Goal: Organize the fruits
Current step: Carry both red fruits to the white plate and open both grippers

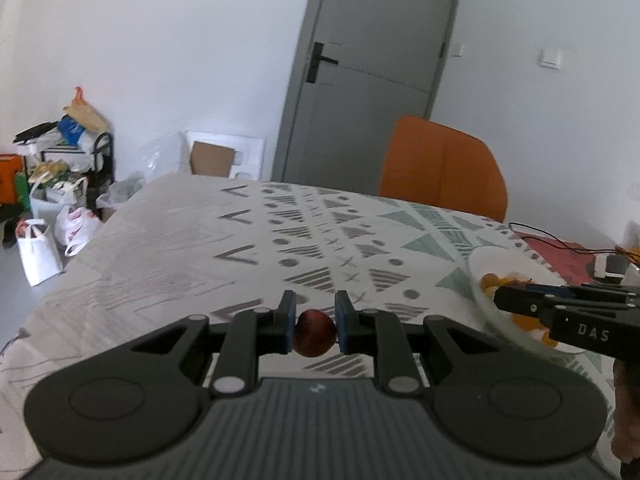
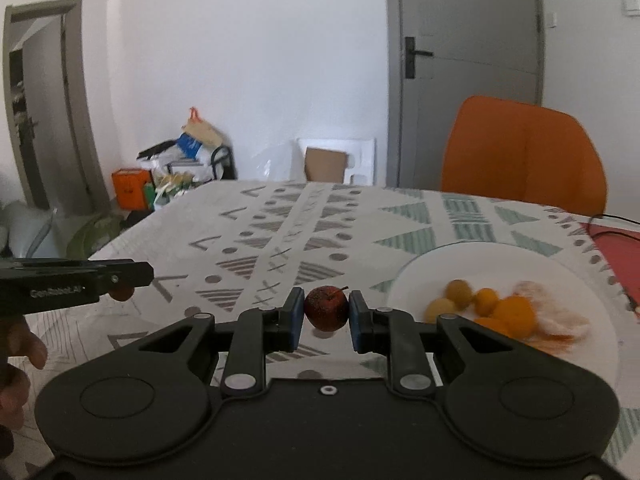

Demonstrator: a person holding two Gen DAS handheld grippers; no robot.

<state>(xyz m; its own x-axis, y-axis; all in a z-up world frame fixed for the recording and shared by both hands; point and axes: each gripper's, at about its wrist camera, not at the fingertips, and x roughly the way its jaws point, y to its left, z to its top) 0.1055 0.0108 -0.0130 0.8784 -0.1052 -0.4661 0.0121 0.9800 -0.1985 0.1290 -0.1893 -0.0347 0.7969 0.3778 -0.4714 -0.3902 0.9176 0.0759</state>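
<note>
My left gripper (image 1: 315, 326) is shut on a small dark red fruit (image 1: 315, 333), held above the patterned tablecloth (image 1: 248, 240). My right gripper (image 2: 325, 314) is shut on a second small red fruit with a stem (image 2: 326, 307). A white plate (image 2: 416, 280) to the right holds several small orange and yellow fruits (image 2: 508, 314) and peeled segments. The plate also shows in the left wrist view (image 1: 486, 258), partly hidden by my right gripper's side (image 1: 568, 312). My left gripper shows from the side in the right wrist view (image 2: 80, 282), with its red fruit peeking below (image 2: 122, 293).
An orange chair (image 2: 520, 152) stands behind the table's far edge. A red mat with black cables (image 1: 560, 252) lies at the right end of the table. Bags and a rack (image 1: 60, 184) crowd the floor at the left by the wall.
</note>
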